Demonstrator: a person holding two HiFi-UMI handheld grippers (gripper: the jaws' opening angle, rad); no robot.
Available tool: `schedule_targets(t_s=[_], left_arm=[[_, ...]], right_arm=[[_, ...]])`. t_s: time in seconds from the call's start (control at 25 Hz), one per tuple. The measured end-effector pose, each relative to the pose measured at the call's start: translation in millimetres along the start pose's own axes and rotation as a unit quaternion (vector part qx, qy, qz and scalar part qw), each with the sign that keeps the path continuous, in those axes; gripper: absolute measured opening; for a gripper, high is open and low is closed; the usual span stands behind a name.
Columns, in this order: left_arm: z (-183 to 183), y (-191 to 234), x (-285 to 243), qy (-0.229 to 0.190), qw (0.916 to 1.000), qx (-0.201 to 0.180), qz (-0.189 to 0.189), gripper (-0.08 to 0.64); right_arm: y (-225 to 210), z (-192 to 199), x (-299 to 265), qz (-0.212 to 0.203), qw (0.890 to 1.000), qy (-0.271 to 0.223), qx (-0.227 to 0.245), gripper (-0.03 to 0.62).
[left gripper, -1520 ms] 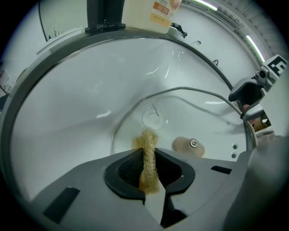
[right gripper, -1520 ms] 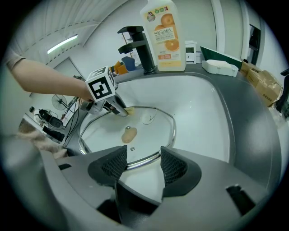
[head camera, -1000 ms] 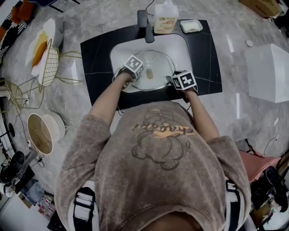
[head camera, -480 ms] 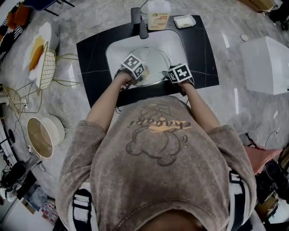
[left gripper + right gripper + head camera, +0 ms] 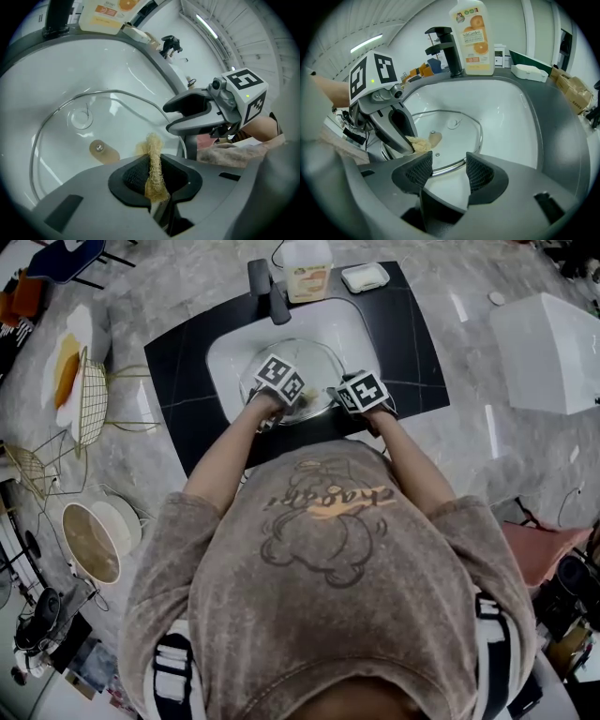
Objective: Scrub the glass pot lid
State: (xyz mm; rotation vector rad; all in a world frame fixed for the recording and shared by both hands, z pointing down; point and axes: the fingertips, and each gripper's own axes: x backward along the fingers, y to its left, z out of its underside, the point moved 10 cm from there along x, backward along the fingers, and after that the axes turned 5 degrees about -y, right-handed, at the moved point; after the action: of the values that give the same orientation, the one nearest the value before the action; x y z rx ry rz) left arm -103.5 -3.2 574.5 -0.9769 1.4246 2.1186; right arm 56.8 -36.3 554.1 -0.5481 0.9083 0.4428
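The glass pot lid (image 5: 317, 367) lies in the white sink (image 5: 232, 345), its tan knob (image 5: 101, 149) showing through the glass. My left gripper (image 5: 152, 161) is shut on a yellow fibrous scrub sponge (image 5: 153, 157), whose tip rests on the lid near its front rim (image 5: 454, 136). The sponge (image 5: 419, 144) also shows under the left gripper in the right gripper view. My right gripper (image 5: 449, 171) stands open over the lid's near rim, and its pads do not touch the metal edge that runs between them. In the head view both grippers (image 5: 286, 395) (image 5: 352, 395) sit side by side over the lid.
A black faucet (image 5: 267, 292), an orange soap bottle (image 5: 307, 271) and a white soap dish (image 5: 366, 277) stand behind the sink on the black counter. Wire baskets (image 5: 89, 395) and a pot (image 5: 94, 540) are at the left, and a white box (image 5: 544, 338) at the right.
My left gripper has slid the sponge across the lid towards the right gripper, narrowing the gap between the two. The right gripper has stayed put.
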Motion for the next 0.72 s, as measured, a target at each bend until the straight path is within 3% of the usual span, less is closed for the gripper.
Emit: schedule_targets(t_s=[0.16,0.36,0.72], left_arm=[[-14,5,-12,-0.035,0.9993,-0.009,-0.008,0.064],[-33,19,-22,-0.051,0.9980,-0.032,-0.020,0.064],[-60,42,-37,-0.086,0.9899,-0.082,-0.078,0.064]], right_arm=[[1,0,1,0.002,1.000,-0.002,0.002,0.227],[2,-2,2,0.004,1.000,-0.004,0.007,0.227],[-1,-2,0,-0.004,1.000,-0.003,0.008,0.225]])
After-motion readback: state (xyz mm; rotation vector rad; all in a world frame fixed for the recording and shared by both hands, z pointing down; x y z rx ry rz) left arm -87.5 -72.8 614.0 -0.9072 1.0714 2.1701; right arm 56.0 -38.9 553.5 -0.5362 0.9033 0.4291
